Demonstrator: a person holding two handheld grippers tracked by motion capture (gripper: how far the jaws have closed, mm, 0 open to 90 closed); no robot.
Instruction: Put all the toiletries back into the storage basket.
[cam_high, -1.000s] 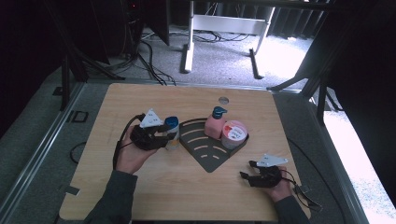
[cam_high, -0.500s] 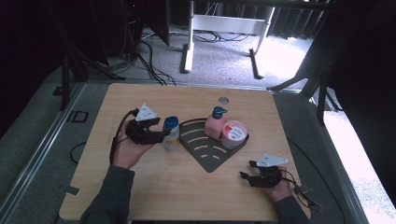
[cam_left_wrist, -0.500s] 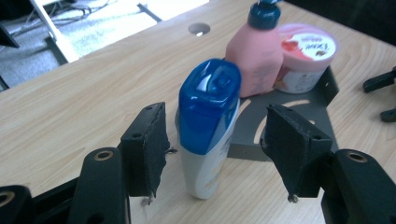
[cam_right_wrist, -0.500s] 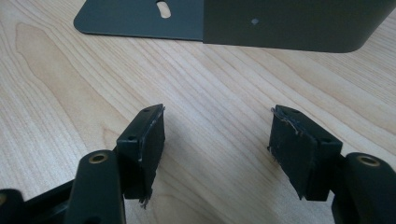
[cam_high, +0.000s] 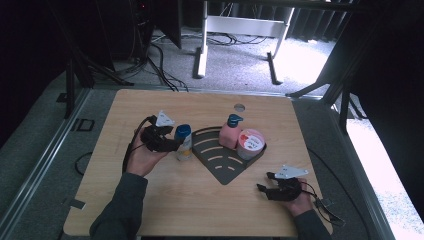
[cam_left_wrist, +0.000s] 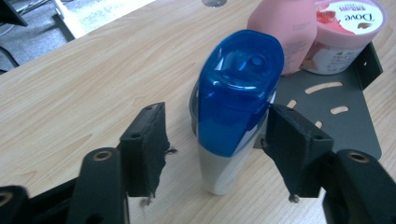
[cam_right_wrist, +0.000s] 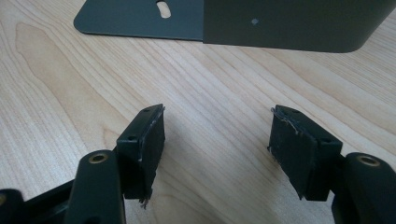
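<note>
Now the left gripper (cam_left_wrist: 210, 140), fingers (cam_left_wrist: 144, 149) just spread around the standing blue-capped bottle (cam_left_wrist: 233, 107) left of the rack (cam_high: 227, 160), seems mid-release; next, back away without tipping it.

I see a light wood table (cam_high: 150, 210) on grey carpet (cam_high: 240, 65). Cables (cam_high: 160, 65) and white desk legs (cam_high: 202, 50) upper centre, daylight at right.
</note>
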